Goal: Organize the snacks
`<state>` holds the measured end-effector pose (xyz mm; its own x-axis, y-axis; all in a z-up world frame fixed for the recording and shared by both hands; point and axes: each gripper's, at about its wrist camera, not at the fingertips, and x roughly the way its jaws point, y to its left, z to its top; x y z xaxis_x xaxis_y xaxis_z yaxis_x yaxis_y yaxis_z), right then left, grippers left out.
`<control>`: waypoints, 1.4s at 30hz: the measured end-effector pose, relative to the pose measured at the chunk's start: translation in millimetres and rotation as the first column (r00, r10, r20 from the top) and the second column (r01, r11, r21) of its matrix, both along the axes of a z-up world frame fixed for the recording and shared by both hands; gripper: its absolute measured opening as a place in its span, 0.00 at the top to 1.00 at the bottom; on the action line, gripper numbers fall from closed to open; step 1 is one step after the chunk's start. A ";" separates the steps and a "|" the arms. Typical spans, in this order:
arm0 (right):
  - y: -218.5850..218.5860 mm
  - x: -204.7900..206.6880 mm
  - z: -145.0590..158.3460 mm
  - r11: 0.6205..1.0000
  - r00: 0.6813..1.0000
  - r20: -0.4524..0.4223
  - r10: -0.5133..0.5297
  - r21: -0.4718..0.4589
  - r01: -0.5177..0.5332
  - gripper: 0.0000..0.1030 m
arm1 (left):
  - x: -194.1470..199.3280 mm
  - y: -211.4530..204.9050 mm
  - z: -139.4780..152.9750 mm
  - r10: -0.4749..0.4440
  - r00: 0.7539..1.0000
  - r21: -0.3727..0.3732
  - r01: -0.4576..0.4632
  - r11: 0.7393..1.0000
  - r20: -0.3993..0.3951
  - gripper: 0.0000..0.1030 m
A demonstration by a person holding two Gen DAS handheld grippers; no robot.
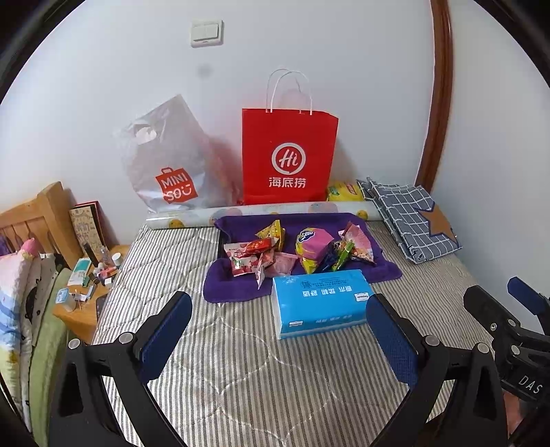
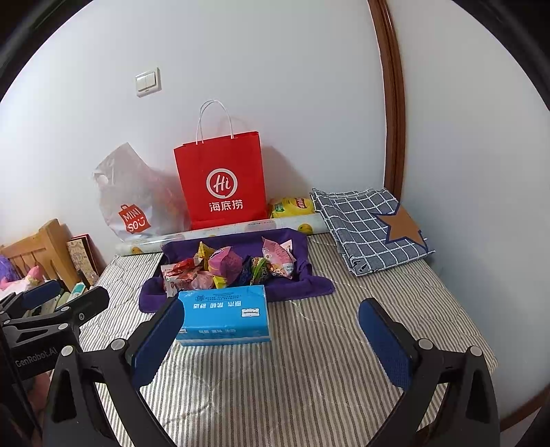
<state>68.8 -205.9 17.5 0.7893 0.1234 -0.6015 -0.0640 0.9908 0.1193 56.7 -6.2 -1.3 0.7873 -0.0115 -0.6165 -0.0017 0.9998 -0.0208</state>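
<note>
Striped grey-and-white bedding covers the bed (image 1: 240, 361), which runs back to a pale wall with a light switch (image 1: 207, 32) on it. Against that wall stand a red paper bag (image 1: 288, 154) with white handles and, to its left, a translucent plastic bag (image 1: 168, 165) with a red logo; a long printed roll (image 1: 261, 213) lies across the bed in front of both. A yellow packet (image 2: 292, 206) sits between the red bag and a folded checked cloth (image 2: 371, 227) bearing a brown star. Near the middle of the bed, a purple towel (image 1: 233, 289) is spread out, and the snacks (image 1: 295, 251) are heaped loosely on it: red-and-white wrappers at the left, a pink-and-yellow pack in the centre, green and pink packets at the right. A blue tissue pack (image 1: 318, 302) lies just in front of the towel, overlapping its near edge. The left tongs (image 1: 282, 344) hang above the bedding with the fingers spread wide and nothing between them; the tissue pack shows in the gap beyond. The right tongs (image 2: 271, 344) are likewise released and empty, held over the stripes to the right of the tissue pack. A wooden bedside stand (image 1: 86, 309) at the far left carries small bottles and clutter.
</note>
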 end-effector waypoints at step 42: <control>2.7 -2.6 4.5 1.000 1.000 0.010 0.004 -0.001 -0.004 0.00 | -0.7 2.3 2.5 -0.002 1.000 -0.007 0.002 1.000 0.002 0.03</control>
<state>66.2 -203.1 22.0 0.7947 0.1260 -0.5937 -0.0688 0.9906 0.1182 56.0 -3.9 1.2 0.7886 -0.0170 -0.6147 0.0000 0.9996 -0.0275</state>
